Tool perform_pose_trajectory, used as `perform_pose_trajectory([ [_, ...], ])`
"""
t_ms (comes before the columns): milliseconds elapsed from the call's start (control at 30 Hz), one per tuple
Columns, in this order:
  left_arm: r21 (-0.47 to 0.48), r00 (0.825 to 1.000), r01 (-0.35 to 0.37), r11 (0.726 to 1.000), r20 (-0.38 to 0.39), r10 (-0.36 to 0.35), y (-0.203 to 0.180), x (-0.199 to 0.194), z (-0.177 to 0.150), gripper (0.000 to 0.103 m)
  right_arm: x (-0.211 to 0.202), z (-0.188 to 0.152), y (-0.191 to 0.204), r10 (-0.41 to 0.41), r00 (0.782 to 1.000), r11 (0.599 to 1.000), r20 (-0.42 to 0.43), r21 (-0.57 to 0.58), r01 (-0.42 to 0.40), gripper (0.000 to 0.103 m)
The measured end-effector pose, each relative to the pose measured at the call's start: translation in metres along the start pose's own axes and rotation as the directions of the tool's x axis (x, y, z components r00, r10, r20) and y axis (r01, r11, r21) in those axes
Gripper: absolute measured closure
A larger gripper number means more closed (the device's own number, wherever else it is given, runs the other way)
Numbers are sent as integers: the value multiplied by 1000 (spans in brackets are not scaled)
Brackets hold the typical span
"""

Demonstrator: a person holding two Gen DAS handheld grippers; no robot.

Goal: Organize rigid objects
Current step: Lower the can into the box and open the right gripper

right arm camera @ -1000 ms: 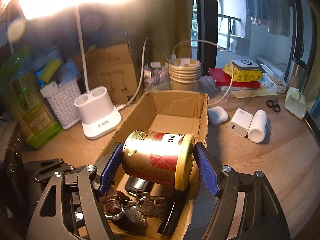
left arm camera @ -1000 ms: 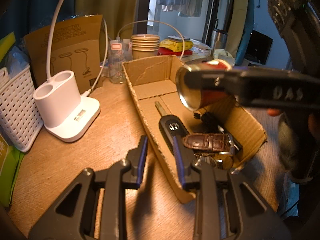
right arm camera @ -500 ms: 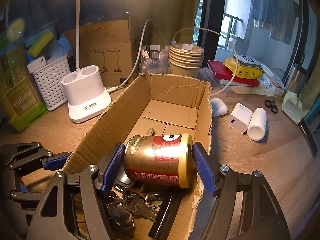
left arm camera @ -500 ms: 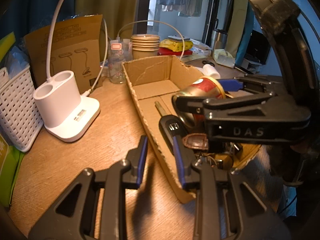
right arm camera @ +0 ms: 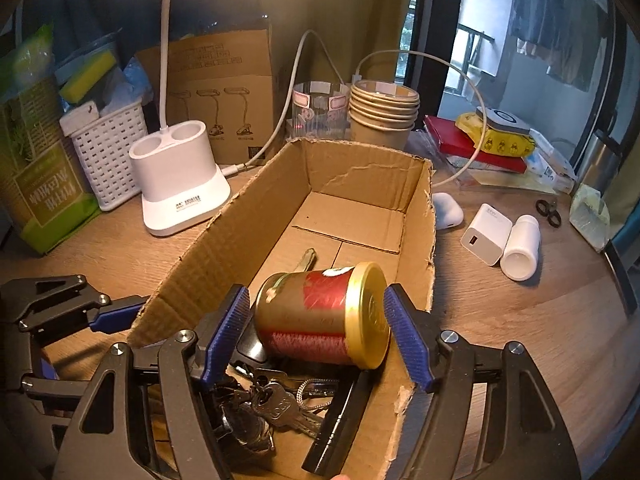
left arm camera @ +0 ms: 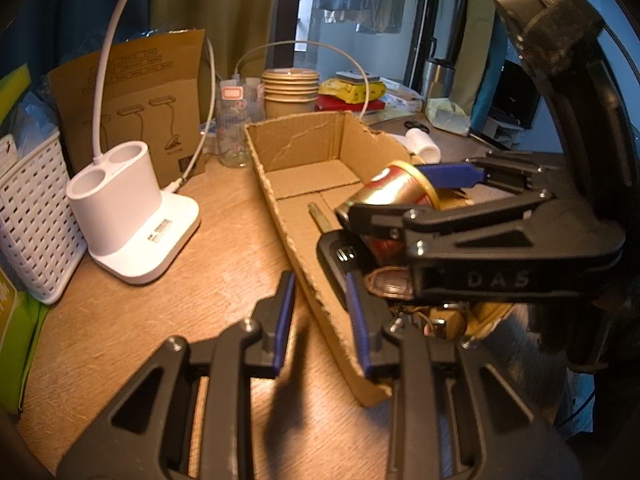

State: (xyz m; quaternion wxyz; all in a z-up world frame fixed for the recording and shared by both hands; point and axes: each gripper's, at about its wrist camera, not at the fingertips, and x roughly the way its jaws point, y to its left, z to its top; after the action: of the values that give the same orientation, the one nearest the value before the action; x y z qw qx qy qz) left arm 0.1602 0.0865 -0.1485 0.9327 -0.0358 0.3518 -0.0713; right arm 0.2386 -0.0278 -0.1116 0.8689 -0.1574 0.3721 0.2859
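A gold and red can (right arm camera: pixel 320 320) lies sideways between the blue pads of my right gripper (right arm camera: pixel 318 322), which is shut on its two ends. The can hangs low inside the open cardboard box (right arm camera: pixel 248 232), just above a car key (left arm camera: pixel 340 256), a bunch of keys (right arm camera: pixel 280 404) and a brown leather strap (left arm camera: pixel 390 282) at the box's near end. In the left wrist view the can (left arm camera: pixel 392 188) shows behind the right gripper's black frame. My left gripper (left arm camera: pixel 319 284) hovers by the box's near left wall, jaws almost together with nothing between them.
A white lamp base (left arm camera: pixel 132 220) and a white basket (left arm camera: pixel 32 216) stand left of the box. Behind it are stacked paper cups (right arm camera: pixel 382 116) and a glass jar (right arm camera: pixel 316 110). A white charger (right arm camera: pixel 486 234), white bottle (right arm camera: pixel 520 248) and earbud case (right arm camera: pixel 446 210) lie to its right.
My right gripper has come down with the can from above the box to low inside it, and the can has tilted a little. The left gripper has stayed still.
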Motion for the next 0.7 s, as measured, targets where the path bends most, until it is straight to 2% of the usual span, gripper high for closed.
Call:
perform_pose_trajectory([
  [233,0,1000,0,1000,0,0,0,0,0,75,-15,4,-6,4,999,1000,41,19,-5,30],
  [700,0,1000,0,1000,0,0,1,0,0,75,-38,6,-36,-49,994,996,101,78,41,30],
])
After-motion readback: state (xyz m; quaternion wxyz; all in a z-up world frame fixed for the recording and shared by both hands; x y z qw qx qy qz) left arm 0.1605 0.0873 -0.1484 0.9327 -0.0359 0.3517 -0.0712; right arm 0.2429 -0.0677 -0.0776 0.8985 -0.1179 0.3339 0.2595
